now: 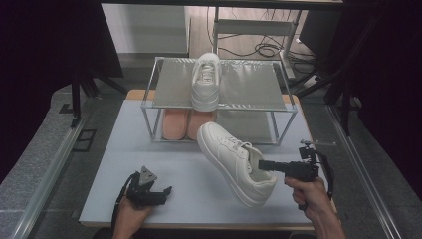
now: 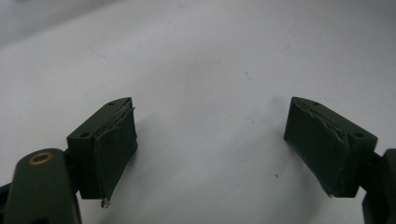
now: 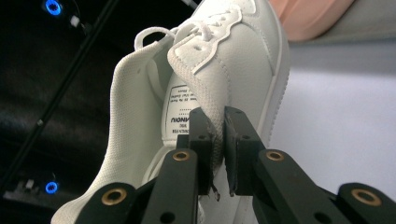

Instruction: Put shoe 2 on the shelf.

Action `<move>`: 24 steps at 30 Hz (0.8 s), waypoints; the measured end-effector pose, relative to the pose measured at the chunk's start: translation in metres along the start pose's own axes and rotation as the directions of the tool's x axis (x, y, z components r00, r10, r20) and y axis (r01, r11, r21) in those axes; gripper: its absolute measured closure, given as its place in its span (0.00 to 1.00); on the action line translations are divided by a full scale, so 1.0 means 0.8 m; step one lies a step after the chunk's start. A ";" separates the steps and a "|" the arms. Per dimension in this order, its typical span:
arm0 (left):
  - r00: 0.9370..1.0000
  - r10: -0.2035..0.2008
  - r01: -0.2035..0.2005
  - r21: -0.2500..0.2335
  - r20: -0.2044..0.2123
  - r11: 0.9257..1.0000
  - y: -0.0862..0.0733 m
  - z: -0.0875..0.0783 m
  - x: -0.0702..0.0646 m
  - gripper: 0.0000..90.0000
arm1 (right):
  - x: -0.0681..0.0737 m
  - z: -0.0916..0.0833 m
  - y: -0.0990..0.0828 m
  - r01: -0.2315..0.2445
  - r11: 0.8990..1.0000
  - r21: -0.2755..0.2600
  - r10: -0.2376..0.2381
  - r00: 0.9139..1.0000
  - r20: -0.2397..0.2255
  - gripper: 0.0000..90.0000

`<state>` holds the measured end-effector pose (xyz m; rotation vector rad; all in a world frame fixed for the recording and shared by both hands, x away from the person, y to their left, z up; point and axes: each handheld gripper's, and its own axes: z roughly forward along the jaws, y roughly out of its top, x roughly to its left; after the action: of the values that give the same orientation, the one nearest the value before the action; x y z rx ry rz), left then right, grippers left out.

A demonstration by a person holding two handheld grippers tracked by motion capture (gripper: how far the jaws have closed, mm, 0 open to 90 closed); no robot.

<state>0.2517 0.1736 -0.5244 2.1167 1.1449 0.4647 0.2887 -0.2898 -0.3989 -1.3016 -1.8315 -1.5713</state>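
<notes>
Plainly: one white shoe pinched at the collar, held off the table

Right gripper (image 3: 219,140): the two black jaws are clamped together on the padded collar edge of the white sneaker (image 3: 224,70); fabric squeezed thin between the pads, printed size label on the tongue lining just beside the left jaw. From the high view the right gripper (image 1: 265,165) reaches in level from the right, a hand (image 1: 309,191) wrapped round its grip.

Sneaker (image 1: 234,162): all white, low-cut, smooth leather-look upper, white laces, thick white sole. It hangs tilted, toe toward the rack and higher, heel lower toward the near table edge, sole turned partly to the right. Mesh-textured lining shows inside the opening. Whether the heel touches the table I cannot tell.

Left gripper (image 1: 155,191): resting low near the front left of the table (image 1: 149,149), hand (image 1: 130,211) behind it. In the left gripper view its pads (image 2: 114,149) stand wide apart, nothing between them, bare pale tabletop (image 2: 201,70) beyond.

Further out: a two-tier metal rack (image 1: 249,84) at the far side of the table. A matching white sneaker (image 1: 206,82) sits on the top shelf, toe toward the person. A pair of pink insoles or slippers (image 1: 188,123) lies on the lower shelf; which they are I cannot tell.
</notes>
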 end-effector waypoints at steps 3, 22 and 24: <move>1.000 0.001 -0.001 -0.001 0.000 1.000 0.000 0.000 0.000 0.19 | 0.006 -0.009 0.005 0.000 1.000 -0.017 0.000 1.000 -0.001 0.92; 1.000 0.000 0.000 0.000 0.001 1.000 0.000 0.000 0.000 0.19 | 0.029 -0.056 0.043 -0.033 0.983 -0.183 0.036 0.999 0.010 0.92; 1.000 0.000 0.000 0.000 0.001 1.000 0.000 0.000 0.000 0.19 | 0.029 -0.059 0.048 -0.041 0.978 -0.204 0.045 0.999 0.016 0.92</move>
<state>0.2518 0.1737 -0.5244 2.1169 1.1437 0.4632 0.2970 -0.3266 -0.3455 -1.4406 -1.6776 -1.7656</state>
